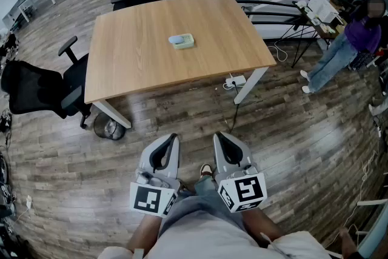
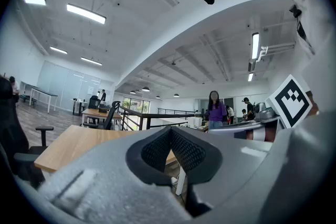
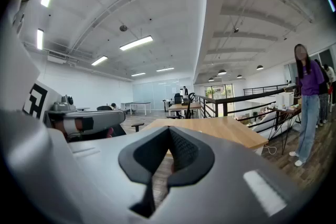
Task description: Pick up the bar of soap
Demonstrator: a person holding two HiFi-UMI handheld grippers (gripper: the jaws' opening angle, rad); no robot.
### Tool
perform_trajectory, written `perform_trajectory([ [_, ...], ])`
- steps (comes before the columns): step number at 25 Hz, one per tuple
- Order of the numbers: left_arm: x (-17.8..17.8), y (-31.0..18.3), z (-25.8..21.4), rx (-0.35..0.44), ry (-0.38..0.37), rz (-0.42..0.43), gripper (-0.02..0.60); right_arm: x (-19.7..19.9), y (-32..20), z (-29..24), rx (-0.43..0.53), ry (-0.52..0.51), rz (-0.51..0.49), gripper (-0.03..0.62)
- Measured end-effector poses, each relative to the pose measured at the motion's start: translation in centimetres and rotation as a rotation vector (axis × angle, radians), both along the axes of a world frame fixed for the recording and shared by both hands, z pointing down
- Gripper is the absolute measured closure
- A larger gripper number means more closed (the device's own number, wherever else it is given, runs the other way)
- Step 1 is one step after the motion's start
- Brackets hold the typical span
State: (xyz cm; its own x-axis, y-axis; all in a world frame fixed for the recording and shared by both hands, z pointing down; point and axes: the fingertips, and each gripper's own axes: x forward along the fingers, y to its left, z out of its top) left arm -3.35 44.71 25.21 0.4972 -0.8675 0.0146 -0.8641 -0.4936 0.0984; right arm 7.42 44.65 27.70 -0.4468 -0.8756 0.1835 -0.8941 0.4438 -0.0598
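While both sets of tongs sit low by the person's lap, the task looks unstarted. The left tongs (image 1: pixel 172 141) are pressed together at the tip, nothing between the pads. The right tongs (image 1: pixel 222 139) are the same: pads meeting, empty (each gripper view shows only floor and table legs past the tips). Both point roughly towards the tabletop (image 1: pixel 139 63), with a stretch of wooden floor (image 1: pixel 182 112) in between.

The bar of soap (image 1: pixel 181 40) lies flat near the middle of the tabletop, well apart from both tongs and alone on the surface. It's pale green with a bluish part on its left end; too small to tell whether that is a dish, a wrapper or the bar itself.

Done: nothing. Left, as I read it: close the distance, open one set of tongs, grip, lift.

Containers: one round bin (image 1: pixel 110 128) on the floor by the near-left table leg, beside the office chair (image 1: pixel 42 91). Contents not readable from here.
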Motion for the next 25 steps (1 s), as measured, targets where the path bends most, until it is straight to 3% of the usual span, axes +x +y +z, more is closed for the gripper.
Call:
perform_trajectory([
  [12,2.6,-4.5,-0.6,0.019,0.009,-0.036,0.581,3.0,-4.7,-1.4,0.039,-0.037,-0.021,0.594],
  [25,7.4,-10.6,0.9,0.000,-0.053,-0.088,0.581,7.9,-10.5,-0.2,0.043,-0.065,-0.101,0.569],
])
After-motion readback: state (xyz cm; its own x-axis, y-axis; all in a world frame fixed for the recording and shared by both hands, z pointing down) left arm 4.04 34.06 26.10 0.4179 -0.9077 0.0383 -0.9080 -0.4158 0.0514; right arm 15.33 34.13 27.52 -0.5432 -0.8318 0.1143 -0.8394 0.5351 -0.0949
